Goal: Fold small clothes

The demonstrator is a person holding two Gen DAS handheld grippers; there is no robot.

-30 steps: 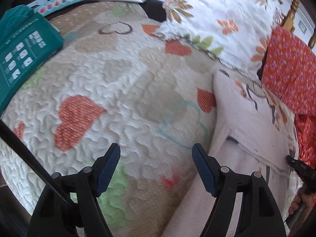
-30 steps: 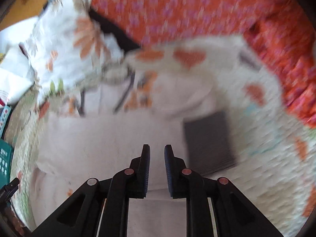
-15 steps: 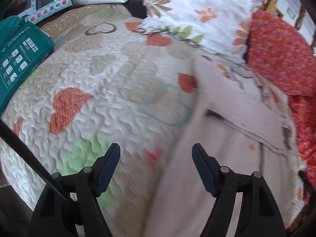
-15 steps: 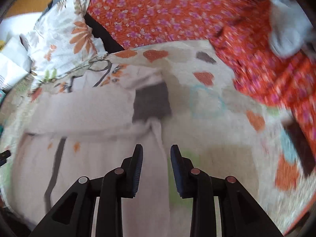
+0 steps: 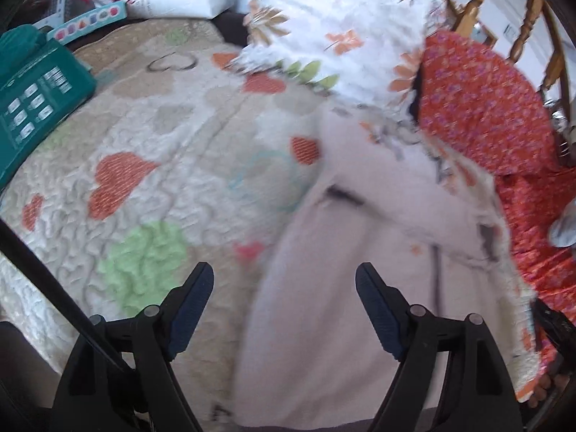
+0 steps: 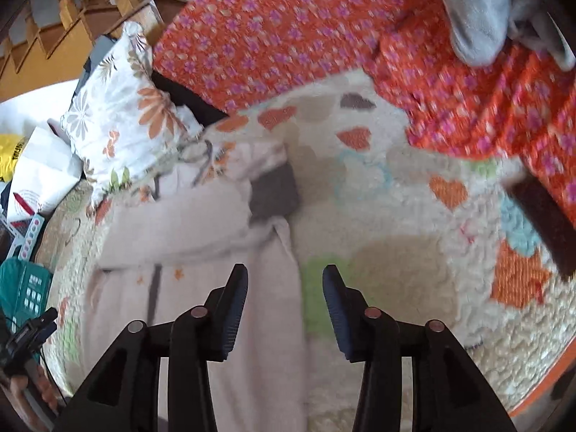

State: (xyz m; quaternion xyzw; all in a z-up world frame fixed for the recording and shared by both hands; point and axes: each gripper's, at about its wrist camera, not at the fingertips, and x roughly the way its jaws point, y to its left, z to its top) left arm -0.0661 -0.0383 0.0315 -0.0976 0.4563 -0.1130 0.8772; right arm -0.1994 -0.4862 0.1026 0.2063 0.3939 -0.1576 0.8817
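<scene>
1. Left tool [image 5: 284,288]: we hold it with its two dark blue ribbed pads spread wide and nothing between them. It hangs over the near left edge of the garment.

2. Right tool [image 6: 285,289]: we hold it with its pads parted to a moderate gap, nothing gripped. The garment's right edge lies under the left pad and the gap.

3. Pale pinkish-white small garment with a grey patch and orange printed motifs [image 5: 360,288]: it lies spread flat on the quilt. Seen from the left tool it runs from just below the pads forward and to the right; seen from the right tool [image 6: 201,237] it fills the area ahead and to the left, with the grey patch straight ahead beyond the pads. Motion blur hides its finer detail.

4. Cream quilted bed cover with orange hearts and green patches [image 5: 144,165]: under the garment, extending forward-left of the left tool and forward-right of the right tool [image 6: 396,216].

5. White pillow with orange and brown flower print [image 5: 342,36]: far ahead of the left tool, touching the garment's far end; ahead-left of the right tool [image 6: 118,108].

6. Red-orange fabric with purple flowers [image 6: 288,28]: far ahead and right of the right tool; right of the left tool [image 5: 486,115].

7. Teal box with white labels [image 5: 32,97]: far left of the left tool, at the quilt's edge.

8. Grey-blue soft cloth [image 6: 478,14]: far ahead-right of the right tool, on the red fabric.
</scene>
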